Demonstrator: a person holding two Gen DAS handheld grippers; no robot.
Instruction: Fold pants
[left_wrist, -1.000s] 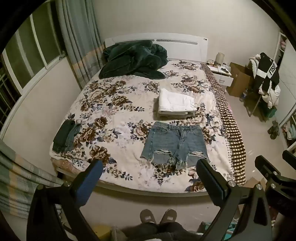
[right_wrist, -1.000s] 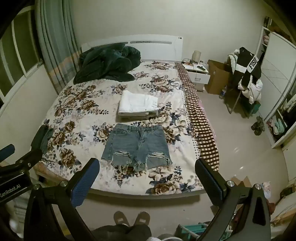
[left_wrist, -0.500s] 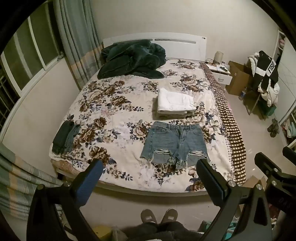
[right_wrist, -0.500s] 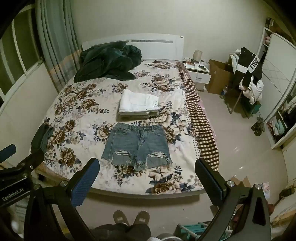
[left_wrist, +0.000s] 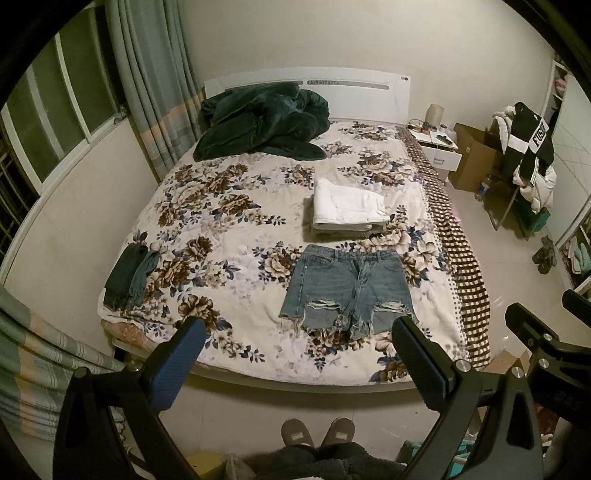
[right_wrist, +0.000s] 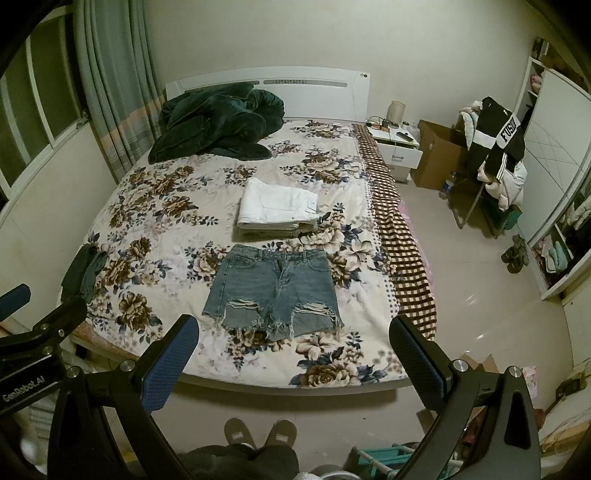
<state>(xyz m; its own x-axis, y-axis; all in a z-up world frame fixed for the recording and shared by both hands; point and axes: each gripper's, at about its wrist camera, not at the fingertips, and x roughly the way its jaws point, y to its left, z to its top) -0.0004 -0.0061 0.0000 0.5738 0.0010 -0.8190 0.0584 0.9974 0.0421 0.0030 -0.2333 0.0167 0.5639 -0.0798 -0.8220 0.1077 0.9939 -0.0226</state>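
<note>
Ripped blue denim shorts (left_wrist: 349, 286) lie flat near the foot of the floral bed (left_wrist: 221, 221), waistband toward the headboard; they also show in the right wrist view (right_wrist: 275, 286). My left gripper (left_wrist: 297, 354) is open and empty, held off the foot of the bed, short of the shorts' frayed hems. My right gripper (right_wrist: 291, 354) is open and empty at the same distance. The right gripper's frame shows at the right edge of the left wrist view (left_wrist: 546, 343); the left gripper's frame shows at the left edge of the right wrist view (right_wrist: 33, 332).
Folded white pants (left_wrist: 349, 205) lie just beyond the shorts. A dark green blanket (left_wrist: 262, 123) is heaped by the headboard. A dark folded garment (left_wrist: 129, 275) sits at the bed's left edge. A nightstand (right_wrist: 397, 146), box and clothes-laden chair (right_wrist: 495, 155) stand right. My slippers (right_wrist: 260, 434) show below.
Both views have shifted slightly; the bed and shorts sit a touch higher in frame. The grippers stay open and the clothes have not moved.
</note>
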